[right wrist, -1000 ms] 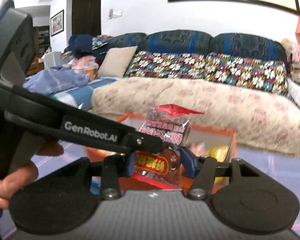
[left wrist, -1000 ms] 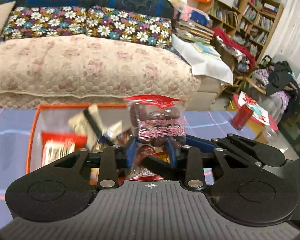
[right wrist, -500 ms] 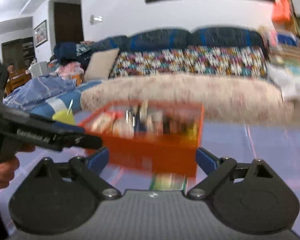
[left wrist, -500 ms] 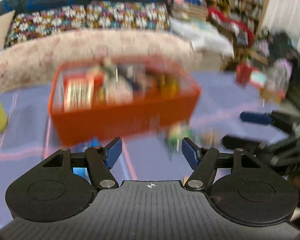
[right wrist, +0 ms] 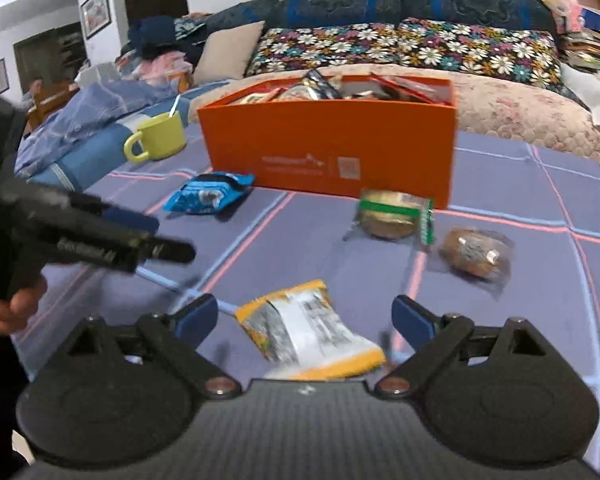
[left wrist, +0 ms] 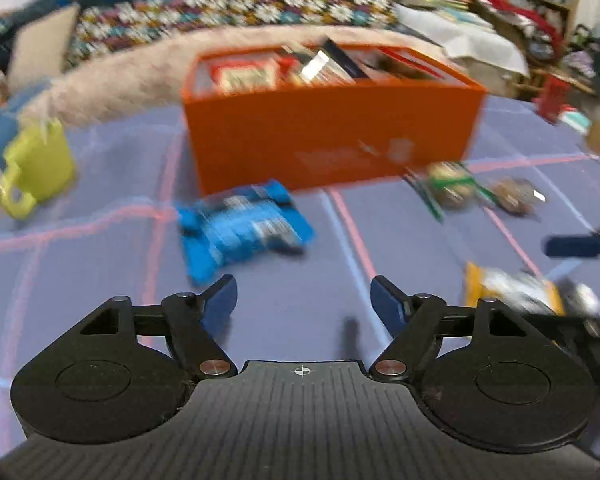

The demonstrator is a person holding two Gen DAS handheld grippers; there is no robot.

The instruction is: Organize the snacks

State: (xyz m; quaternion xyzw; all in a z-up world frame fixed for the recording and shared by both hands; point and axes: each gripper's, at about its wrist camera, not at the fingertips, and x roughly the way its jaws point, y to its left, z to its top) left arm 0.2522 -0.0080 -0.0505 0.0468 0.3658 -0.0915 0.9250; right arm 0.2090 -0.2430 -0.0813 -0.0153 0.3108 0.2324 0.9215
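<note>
An orange box (left wrist: 332, 136) holding several snack packets stands on the purple checked cloth; it also shows in the right wrist view (right wrist: 332, 148). A blue packet (left wrist: 242, 232) (right wrist: 208, 194) lies in front of it on the left. A green-banded bun (right wrist: 396, 216) (left wrist: 448, 188) and a clear-wrapped brown cake (right wrist: 476, 254) (left wrist: 512, 196) lie to the right. A yellow and white packet (right wrist: 308, 330) (left wrist: 508, 290) lies between my right gripper's open jaws. My left gripper (left wrist: 303, 304) is open and empty, just short of the blue packet. My right gripper (right wrist: 305, 318) is open.
A yellow-green mug (right wrist: 158, 136) (left wrist: 36, 166) stands left of the box. A sofa with floral cushions (right wrist: 404, 48) runs behind the table. Bookshelves and clutter (left wrist: 520, 8) are at the far right. The left gripper's body (right wrist: 92, 236) reaches in at the left of the right wrist view.
Both grippers let go of the red date packet over the box, opened, and pulled back and down toward the loose snacks on the cloth.
</note>
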